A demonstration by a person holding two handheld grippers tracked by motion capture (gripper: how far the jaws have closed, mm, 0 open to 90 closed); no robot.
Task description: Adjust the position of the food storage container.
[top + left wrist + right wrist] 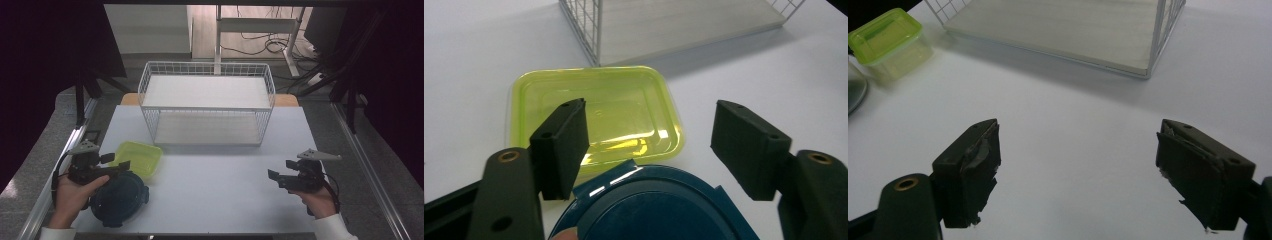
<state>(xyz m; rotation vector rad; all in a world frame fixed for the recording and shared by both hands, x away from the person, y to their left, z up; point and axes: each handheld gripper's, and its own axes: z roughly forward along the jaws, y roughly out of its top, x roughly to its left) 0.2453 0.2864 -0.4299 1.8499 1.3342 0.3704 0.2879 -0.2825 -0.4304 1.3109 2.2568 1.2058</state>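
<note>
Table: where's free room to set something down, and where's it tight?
Free: the wide bare stretch of the table between the green container and the right gripper, in front of the wire rack. Both rack shelves look bare too. Crowded: the near-left corner, where the left gripper hangs open over the dark blue lid, beside the green container.
</note>
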